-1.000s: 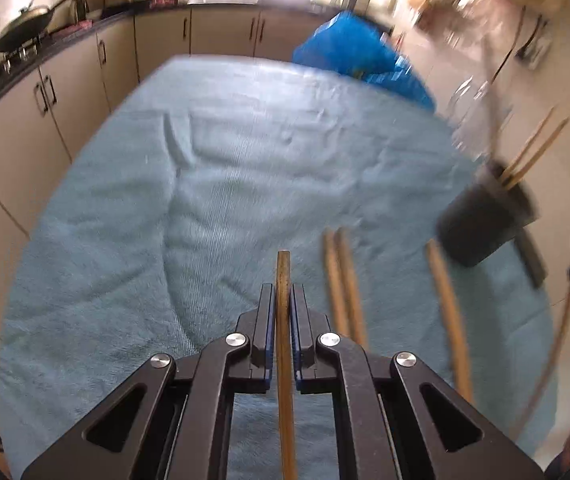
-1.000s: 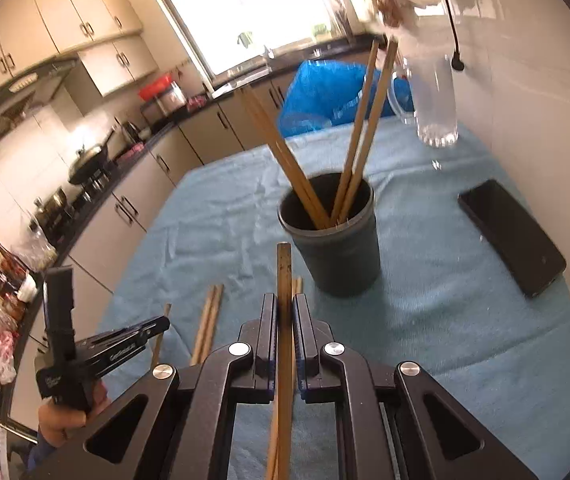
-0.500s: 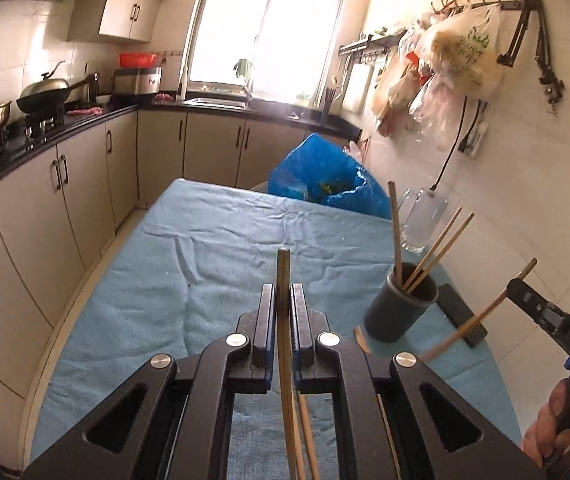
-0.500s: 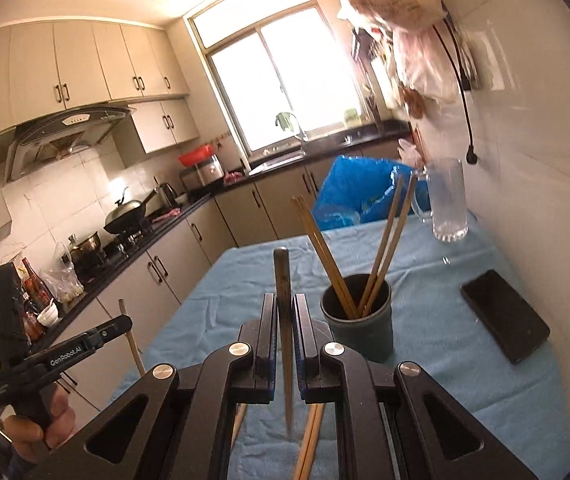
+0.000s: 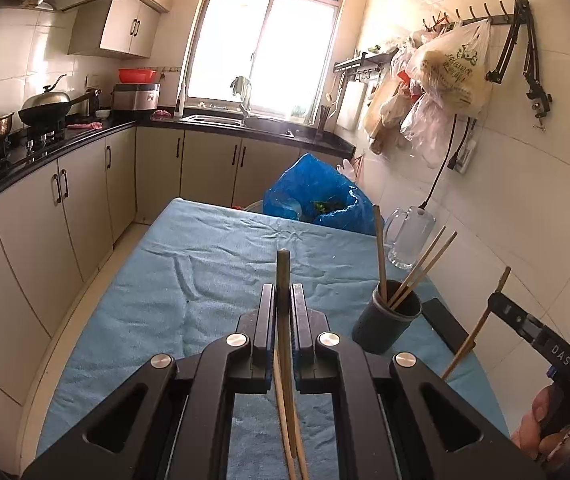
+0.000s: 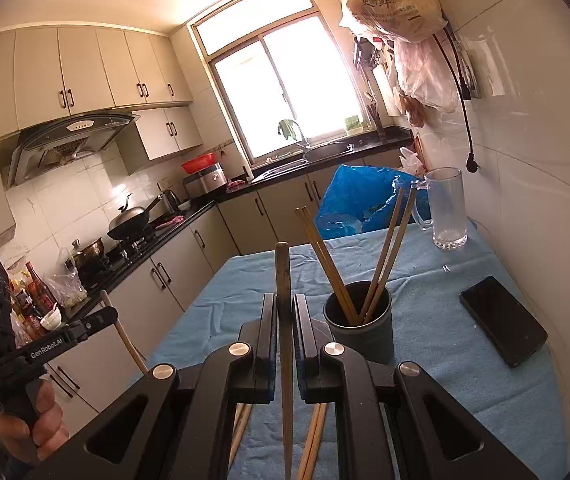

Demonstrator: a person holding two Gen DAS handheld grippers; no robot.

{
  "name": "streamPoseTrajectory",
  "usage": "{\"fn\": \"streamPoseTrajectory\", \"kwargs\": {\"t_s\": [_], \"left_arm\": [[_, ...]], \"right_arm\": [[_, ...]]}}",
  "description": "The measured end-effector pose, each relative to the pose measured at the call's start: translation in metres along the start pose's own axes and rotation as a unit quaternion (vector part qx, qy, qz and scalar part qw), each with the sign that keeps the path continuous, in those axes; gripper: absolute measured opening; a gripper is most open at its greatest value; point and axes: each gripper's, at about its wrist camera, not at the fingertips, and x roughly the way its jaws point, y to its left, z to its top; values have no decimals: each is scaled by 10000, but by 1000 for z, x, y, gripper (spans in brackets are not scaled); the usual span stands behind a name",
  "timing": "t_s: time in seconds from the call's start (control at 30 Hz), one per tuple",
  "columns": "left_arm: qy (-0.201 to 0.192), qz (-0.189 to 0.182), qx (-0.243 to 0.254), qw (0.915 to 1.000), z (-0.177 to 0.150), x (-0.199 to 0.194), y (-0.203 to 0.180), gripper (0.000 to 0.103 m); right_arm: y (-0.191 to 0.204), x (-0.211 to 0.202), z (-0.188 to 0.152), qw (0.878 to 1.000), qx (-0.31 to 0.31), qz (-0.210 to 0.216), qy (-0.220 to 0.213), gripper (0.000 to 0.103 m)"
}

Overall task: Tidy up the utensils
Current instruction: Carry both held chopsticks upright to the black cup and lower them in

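My left gripper (image 5: 284, 294) is shut on a wooden chopstick (image 5: 284, 268) and holds it above the blue towel (image 5: 205, 280). The right gripper (image 6: 285, 302) is shut on another chopstick (image 6: 283, 268), just left of the dark cup (image 6: 359, 330). That cup holds several chopsticks (image 6: 325, 260) leaning outward. In the left wrist view the cup (image 5: 385, 322) stands to the right, and beyond it the right gripper (image 5: 499, 302) pinches its chopstick (image 5: 475, 330). In the right wrist view the left gripper (image 6: 103, 316) shows at the left edge. Loose chopsticks (image 6: 313, 436) lie on the towel below.
A black phone (image 6: 503, 326) lies on the towel right of the cup. A glass mug (image 6: 447, 212) and a blue plastic bag (image 6: 357, 196) stand at the table's far end. Cabinets run along the left and a tiled wall along the right.
Both grippers have lifted off the towel with their chopsticks and tipped upward, so the kitchen now fills the views. The loose chopsticks stay on the towel.
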Motion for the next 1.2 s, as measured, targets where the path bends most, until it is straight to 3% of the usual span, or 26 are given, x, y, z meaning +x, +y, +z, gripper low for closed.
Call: {"fn": "streamPoseTrajectory", "kwargs": {"t_s": [1.2], "left_arm": [[53,-69,105,9999,2,0,-21,6]], "right_arm": [[-3,-8,-1,10000,69,30,-65,8]]}}
